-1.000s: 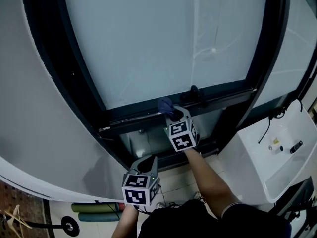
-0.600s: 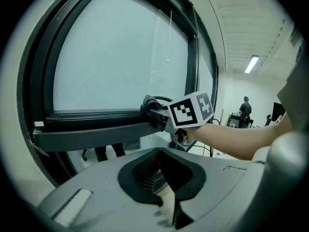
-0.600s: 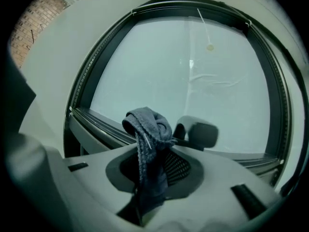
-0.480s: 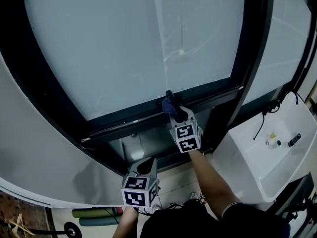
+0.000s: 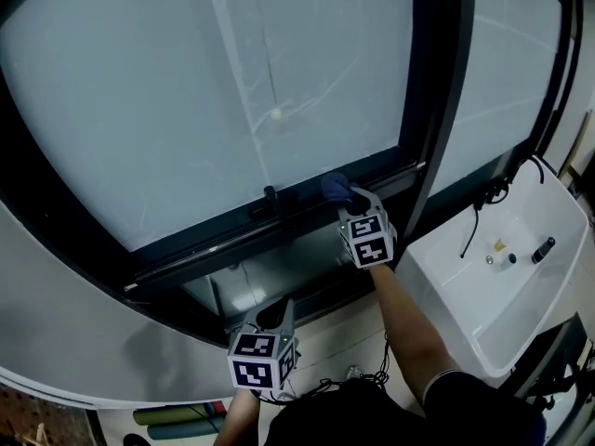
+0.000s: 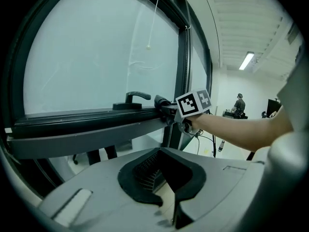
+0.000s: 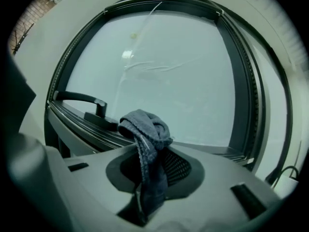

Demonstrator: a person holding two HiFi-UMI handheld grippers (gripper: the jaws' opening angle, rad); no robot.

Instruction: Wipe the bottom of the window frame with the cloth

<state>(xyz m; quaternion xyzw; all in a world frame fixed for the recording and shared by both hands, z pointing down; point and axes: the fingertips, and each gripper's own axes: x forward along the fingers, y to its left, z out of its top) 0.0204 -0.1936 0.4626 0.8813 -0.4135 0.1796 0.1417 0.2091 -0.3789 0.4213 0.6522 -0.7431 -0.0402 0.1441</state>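
Poking from right tool (image 7: 150, 175) — cloth (image 7: 145, 127)

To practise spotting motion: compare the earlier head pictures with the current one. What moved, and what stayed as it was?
The right gripper slid the cloth rightward along the bottom window frame, from left of the handle to right of it, nearer the upright post. It stayed shut on the cloth; the left gripper stayed low, shut and empty.
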